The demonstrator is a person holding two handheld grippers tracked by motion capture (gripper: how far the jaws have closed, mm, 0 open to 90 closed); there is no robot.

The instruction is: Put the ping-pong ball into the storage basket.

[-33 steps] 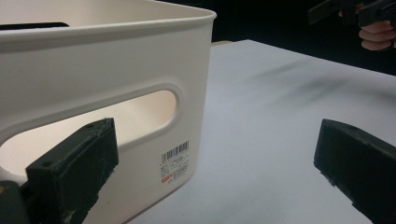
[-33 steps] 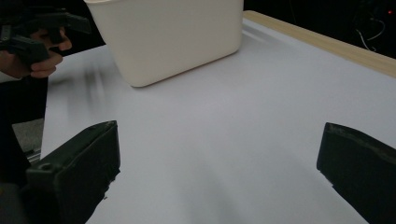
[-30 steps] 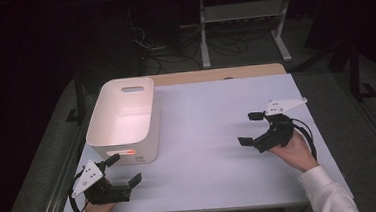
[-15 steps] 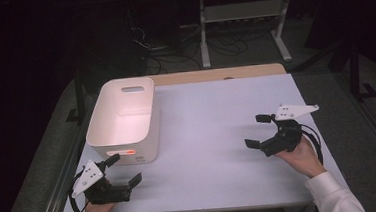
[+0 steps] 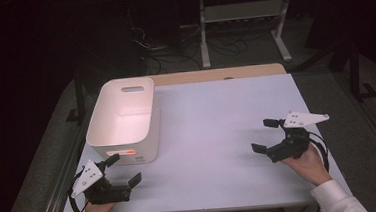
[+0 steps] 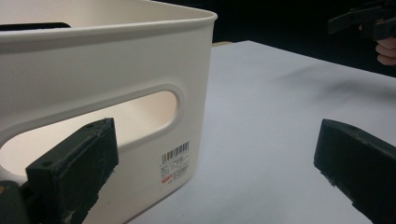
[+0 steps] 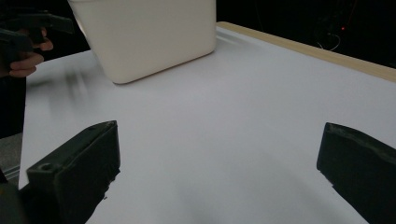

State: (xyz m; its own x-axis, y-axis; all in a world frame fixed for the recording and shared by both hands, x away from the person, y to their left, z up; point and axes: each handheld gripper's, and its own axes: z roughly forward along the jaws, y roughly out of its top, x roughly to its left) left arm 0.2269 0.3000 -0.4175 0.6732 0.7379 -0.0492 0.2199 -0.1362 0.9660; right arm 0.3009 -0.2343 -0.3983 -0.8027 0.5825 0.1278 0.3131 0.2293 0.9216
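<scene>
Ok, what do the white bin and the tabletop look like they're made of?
The white bin looks like moulded plastic with a smooth satin finish: thin rolled rim, cut-out handle slot, rounded corners, and light glowing faintly through its walls. The tabletop looks like a smooth matte white laminate or coated board; a pale wood-coloured strip along its far edge hints at a wooden core, though I can't be certain.

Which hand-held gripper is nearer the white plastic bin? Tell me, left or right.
Left. The left hand-held gripper sits just in front of the white plastic bin, at its labelled end, jaws open. The right hand-held gripper is far across the white table, also open.
</scene>
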